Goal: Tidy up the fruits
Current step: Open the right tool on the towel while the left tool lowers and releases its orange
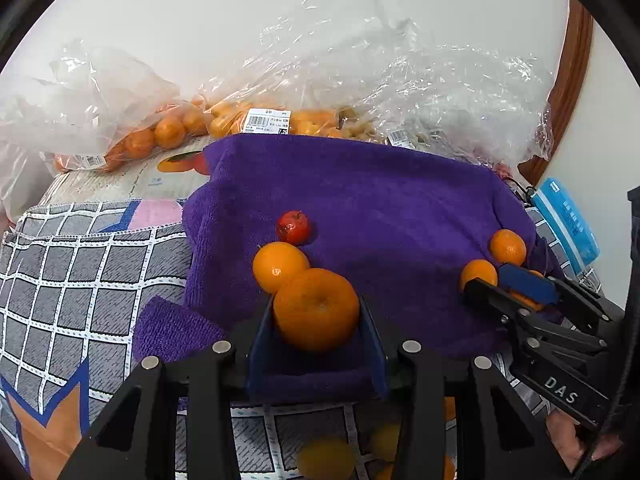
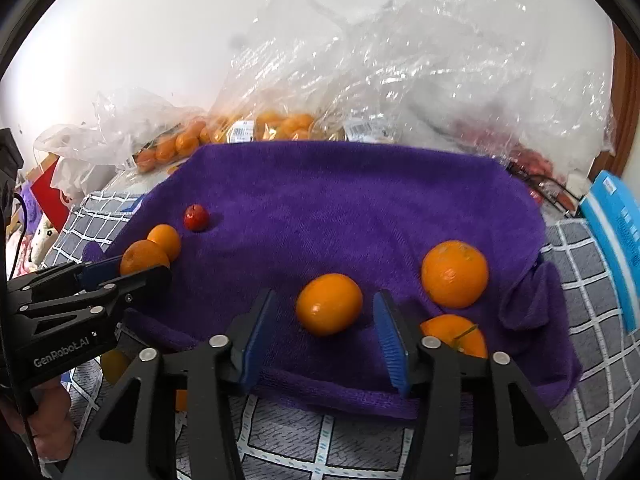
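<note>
My left tool (image 1: pixel 316 316) grips an orange (image 1: pixel 316 308) on the purple towel (image 1: pixel 380 200). My right tool (image 2: pixel 326 332) stands apart around another orange (image 2: pixel 329 304), pads clear, a third orange (image 2: pixel 455 274) at two o'clock.

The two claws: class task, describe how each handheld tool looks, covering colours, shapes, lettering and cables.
Both are black, angular frames with triangular cut-outs and round silver pins. Each claw has two flat fingers faced with blue pads. The left claw body bears white "GenRobot.AI" lettering, and a dark cable hangs beside it. The right claw body shows white letters "DAS". The hand below it wears a dark sleeve, with a black cable alongside.
</note>
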A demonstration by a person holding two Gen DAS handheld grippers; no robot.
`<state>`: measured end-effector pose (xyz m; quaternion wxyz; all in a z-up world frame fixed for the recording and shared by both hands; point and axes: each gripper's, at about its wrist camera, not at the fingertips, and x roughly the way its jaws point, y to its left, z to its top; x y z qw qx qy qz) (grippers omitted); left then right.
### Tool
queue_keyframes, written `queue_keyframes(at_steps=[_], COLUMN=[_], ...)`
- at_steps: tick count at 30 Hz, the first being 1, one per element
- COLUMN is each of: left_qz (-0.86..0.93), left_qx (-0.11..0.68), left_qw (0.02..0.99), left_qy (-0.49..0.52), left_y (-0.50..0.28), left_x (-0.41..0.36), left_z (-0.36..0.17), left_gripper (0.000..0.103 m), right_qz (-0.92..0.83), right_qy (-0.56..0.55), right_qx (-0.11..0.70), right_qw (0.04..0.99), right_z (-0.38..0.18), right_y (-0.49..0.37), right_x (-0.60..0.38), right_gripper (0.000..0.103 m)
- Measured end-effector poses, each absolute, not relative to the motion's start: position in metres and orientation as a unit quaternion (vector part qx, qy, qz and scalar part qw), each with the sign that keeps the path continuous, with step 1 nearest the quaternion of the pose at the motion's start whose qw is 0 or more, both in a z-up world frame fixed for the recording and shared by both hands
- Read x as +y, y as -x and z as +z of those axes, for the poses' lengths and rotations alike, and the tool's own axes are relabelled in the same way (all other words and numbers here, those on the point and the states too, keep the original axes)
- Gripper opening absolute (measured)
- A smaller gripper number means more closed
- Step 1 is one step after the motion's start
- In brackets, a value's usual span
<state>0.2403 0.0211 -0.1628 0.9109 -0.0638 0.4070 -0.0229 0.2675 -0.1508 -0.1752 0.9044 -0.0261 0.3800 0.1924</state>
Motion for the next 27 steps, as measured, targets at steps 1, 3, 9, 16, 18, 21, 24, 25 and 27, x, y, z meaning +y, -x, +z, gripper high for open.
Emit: queue_keyframes(at_steps=[1, 3, 9, 16, 18, 21, 24, 25, 27], left_qz=[-0.024, -0.026, -0.032, -0.034, -0.033, -0.033, -0.043, -0.05, -0.048], left_qx=[0.407, 0.404, 0.386, 0.368, 0.362, 0.361, 0.365, 0.364, 0.36], left_qw=[0.911, 0.912, 0.919, 0.927, 0.93, 0.93, 0.928, 0.928, 0.931], left_qy=[0.064, 0.068, 0.069, 0.063, 0.059, 0.056, 0.063, 0.062, 0.048], left_y=[-0.24, -0.239, -0.233, -0.227, -0.225, -0.222, -0.214, -0.21, -0.2], left_x=[0.021, 0.021, 0.018, 0.019, 0.021, 0.021, 0.022, 0.022, 0.024], left_z=[-0.163, -0.161, -0.153, -0.14, -0.134, -0.126, -0.117, -0.115, -0.114], left_gripper=[0.04, 0.041, 0.048, 0.049, 0.049, 0.05, 0.051, 0.052, 0.055], right_qz=[0.192, 0.188, 0.171, 0.163, 0.163, 0.168, 0.17, 0.169, 0.169], right_qy=[0.026, 0.028, 0.028, 0.033, 0.032, 0.019, 0.006, 0.007, 0.011], right_qx=[0.376, 0.367, 0.35, 0.335, 0.331, 0.323, 0.328, 0.33, 0.334], right_qw=[0.906, 0.911, 0.921, 0.928, 0.929, 0.931, 0.929, 0.929, 0.927], right_z=[-0.173, -0.169, -0.16, -0.149, -0.144, -0.137, -0.132, -0.13, -0.124], right_y=[-0.266, -0.263, -0.258, -0.25, -0.247, -0.244, -0.245, -0.243, -0.237], right_x=[-0.152, -0.154, -0.158, -0.159, -0.159, -0.163, -0.167, -0.168, -0.169], right_gripper=[0.055, 0.059, 0.059, 0.059, 0.059, 0.059, 0.059, 0.059, 0.059])
